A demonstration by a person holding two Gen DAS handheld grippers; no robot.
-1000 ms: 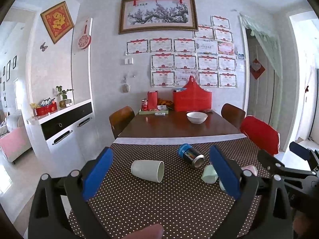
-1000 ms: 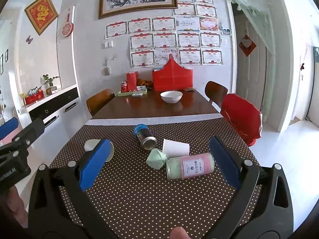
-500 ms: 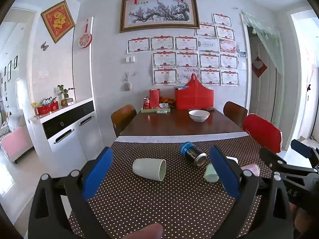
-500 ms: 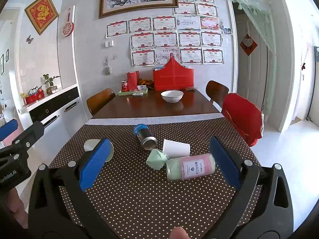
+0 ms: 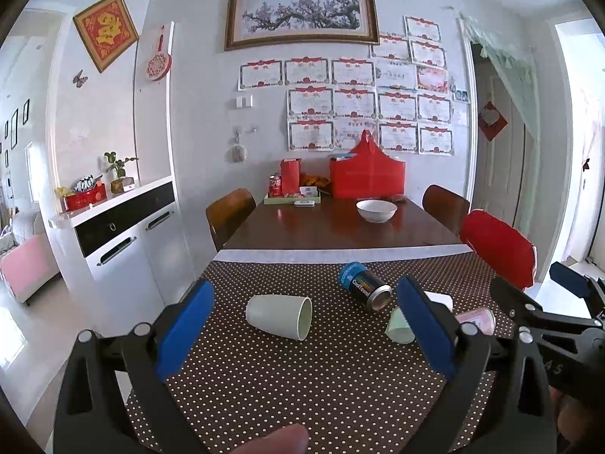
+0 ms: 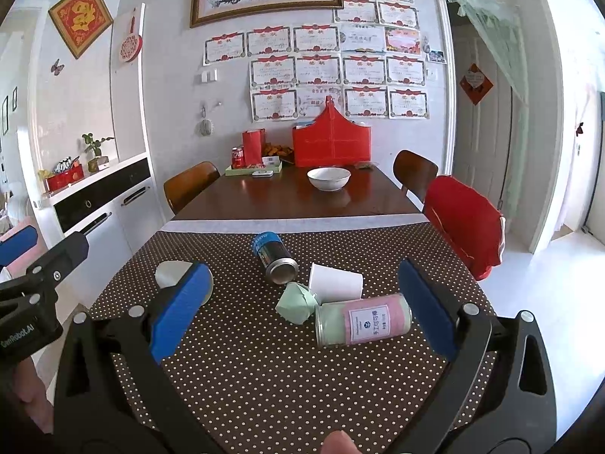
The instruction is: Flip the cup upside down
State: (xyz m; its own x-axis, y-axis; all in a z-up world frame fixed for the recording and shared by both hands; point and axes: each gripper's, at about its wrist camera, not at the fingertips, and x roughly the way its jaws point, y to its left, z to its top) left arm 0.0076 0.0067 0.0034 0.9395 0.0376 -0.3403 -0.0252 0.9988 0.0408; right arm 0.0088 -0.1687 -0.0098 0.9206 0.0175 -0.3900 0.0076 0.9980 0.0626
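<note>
A pale green-white cup (image 5: 279, 316) lies on its side on the brown dotted tablecloth (image 5: 302, 378), mouth toward the right. In the right wrist view it (image 6: 172, 274) is partly hidden behind a blue pad. My left gripper (image 5: 304, 325) is open and empty, held just short of the cup, which sits between its blue pads. My right gripper (image 6: 298, 308) is open and empty, short of a cluster of cans. Its fingers also show in the left wrist view (image 5: 529, 310).
A blue can (image 6: 275, 252), a white paper cup (image 6: 334, 283), a crumpled green cup (image 6: 297, 302) and a pink-green canister (image 6: 363, 319) lie on the cloth. A white bowl (image 6: 328, 178), a red bag (image 6: 331, 140) and a tray stand farther back. Chairs flank the table.
Both views have shifted slightly, with the objects sitting a little lower and closer. Both grippers stay open and nothing on the table has moved.
</note>
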